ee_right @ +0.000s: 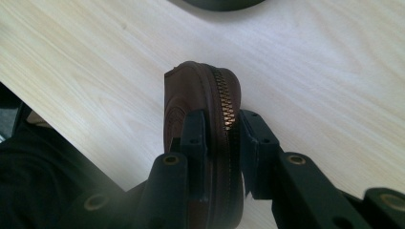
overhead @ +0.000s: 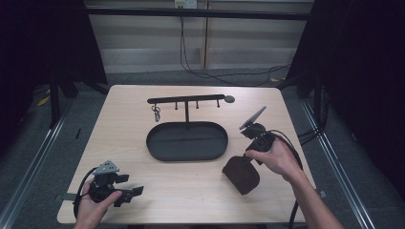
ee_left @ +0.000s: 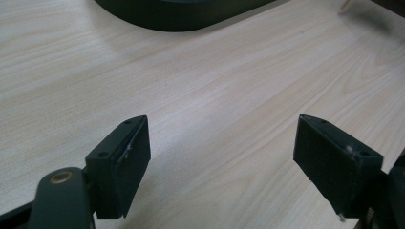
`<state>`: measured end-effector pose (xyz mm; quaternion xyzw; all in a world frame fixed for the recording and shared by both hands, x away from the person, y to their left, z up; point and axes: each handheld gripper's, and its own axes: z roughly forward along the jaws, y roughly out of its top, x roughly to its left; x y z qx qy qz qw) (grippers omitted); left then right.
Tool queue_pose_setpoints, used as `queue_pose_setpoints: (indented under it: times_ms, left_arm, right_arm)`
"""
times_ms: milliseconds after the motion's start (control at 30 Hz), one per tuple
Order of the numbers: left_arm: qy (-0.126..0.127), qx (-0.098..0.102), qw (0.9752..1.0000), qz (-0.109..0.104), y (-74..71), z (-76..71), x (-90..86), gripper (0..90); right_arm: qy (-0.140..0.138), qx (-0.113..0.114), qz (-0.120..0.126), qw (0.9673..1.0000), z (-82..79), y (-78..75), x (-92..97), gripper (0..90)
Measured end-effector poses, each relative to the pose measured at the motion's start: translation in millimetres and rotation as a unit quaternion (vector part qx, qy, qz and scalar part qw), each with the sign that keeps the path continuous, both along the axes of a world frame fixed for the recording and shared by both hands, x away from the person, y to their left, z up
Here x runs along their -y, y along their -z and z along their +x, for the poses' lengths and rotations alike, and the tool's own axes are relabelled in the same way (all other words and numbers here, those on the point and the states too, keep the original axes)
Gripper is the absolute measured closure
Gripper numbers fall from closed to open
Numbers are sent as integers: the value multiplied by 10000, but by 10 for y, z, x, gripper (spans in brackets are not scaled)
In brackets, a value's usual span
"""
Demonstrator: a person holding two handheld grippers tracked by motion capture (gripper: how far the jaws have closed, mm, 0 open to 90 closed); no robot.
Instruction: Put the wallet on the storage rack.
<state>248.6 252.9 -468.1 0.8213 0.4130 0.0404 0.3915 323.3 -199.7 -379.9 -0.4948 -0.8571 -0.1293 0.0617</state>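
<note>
Brown leather, zipped along its edge: the pouch looks light and soft-sided, stiffened only by its seam and the metal zipper running over the top. The right tool is pinching it edge-on, 1 pad on each flat face with the zipper between them, and in the high view the pouch hangs below the right hand at the near right of the worktop, in front of the black oval tray; I cannot tell whether its lower edge touches the wood.

My guess is that smooth leather will slide a little under hard pads, and the body will sag or swing if held only by a corner. Taking hold across both faces close to the zipper seam, as now, seems the firmest place, since the seam resists crushing. Nothing here is fragile, so a firm squeeze should be safe.

The left tool is spread wide over bare wood with nothing between its jaws.
</note>
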Motion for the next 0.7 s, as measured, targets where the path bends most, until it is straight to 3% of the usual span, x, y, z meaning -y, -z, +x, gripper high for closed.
queue_pose_setpoints:
  times_ms: [700]
  left_arm:
    - [116, 35, 9999, -29, -1, -12, 19, 202]
  right_arm:
    - [212, 218, -239, 9993, 125, -288, 30, 733]
